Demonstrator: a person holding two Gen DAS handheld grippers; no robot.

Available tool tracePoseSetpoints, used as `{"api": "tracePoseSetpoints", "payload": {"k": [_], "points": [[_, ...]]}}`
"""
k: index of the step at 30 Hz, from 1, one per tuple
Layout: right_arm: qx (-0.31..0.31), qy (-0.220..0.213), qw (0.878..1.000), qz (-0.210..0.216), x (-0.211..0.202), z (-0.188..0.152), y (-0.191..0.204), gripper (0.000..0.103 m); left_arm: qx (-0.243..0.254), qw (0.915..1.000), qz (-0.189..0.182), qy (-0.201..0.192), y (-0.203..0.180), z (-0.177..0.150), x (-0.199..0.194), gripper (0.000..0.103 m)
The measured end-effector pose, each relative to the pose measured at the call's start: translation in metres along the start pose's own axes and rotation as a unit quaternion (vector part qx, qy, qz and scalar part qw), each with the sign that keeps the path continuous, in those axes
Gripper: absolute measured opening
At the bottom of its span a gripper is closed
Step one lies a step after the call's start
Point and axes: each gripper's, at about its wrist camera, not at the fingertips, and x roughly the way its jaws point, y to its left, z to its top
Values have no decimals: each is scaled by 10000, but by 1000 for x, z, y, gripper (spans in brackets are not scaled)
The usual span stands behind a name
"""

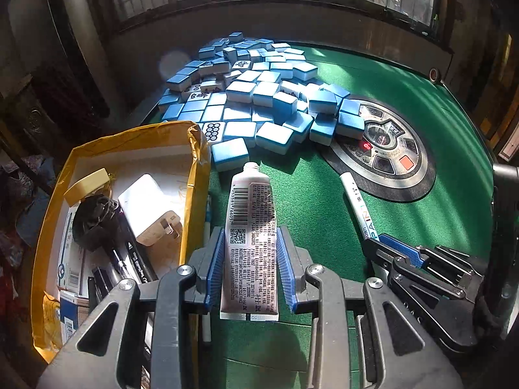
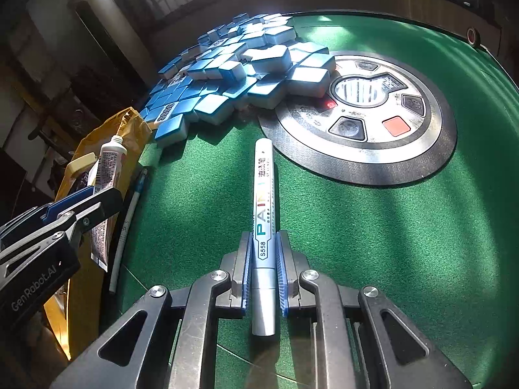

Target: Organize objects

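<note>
- Tube [image 1: 251,227] sat pinched between left claw [image 1: 251,272] pads, raised above green tabletop [image 1: 324,210], just beside yellow box [image 1: 194,194]
- Paint marker [image 2: 264,214] pinched in right claw [image 2: 263,272], pointing toward round centre panel [image 2: 373,149]
- Blue mahjong tiles [image 1: 259,103] heaped behind
- Box held charger [image 1: 149,210], pens

The paint marker [image 2: 264,214] reads "PAINT" and "S558"; the left gripper [image 2: 97,194] reads "GenRobot.AI".
</note>
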Motion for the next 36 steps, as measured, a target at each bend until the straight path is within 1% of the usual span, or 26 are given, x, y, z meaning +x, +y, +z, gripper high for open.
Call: {"api": "tracePoseSetpoints", "payload": {"k": [3, 5, 10, 14, 18, 23, 30, 36], "points": [[-129, -180, 9996, 145, -11, 0, 8, 13, -142, 9998, -34, -118, 7, -12, -23, 29], [-220, -268, 9993, 156, -15, 0, 15, 13, -210, 9996, 25, -183, 13, -22, -35, 29], [-400, -176, 9985, 332, -20, -6, 36, 13, -294, 9990, 137, -298, 30, -43, -55, 29], [-532, -262, 9968, 542, -29, -11, 61, 13, -461, 9985, 93, -295, 46, -52, -61, 29], [-686, -300, 9941, 787, -37, -13, 87, 13, -750, 9968, -26, -293, 70, -60, -69, 29], [-887, -321, 9896, 1090, -44, -15, 122, 13, -1022, 9942, 90, -312, 98, -67, -75, 29], [-1151, -138, 9851, 1268, -28, -22, 160, 13, -1288, 9910, 197, -291, 126, -74, -73, 29], [-1356, 23, 9831, 1233, -11, -28, 183, 13, -1378, 9900, 204, -234, 138, -79, -66, 29]]}}
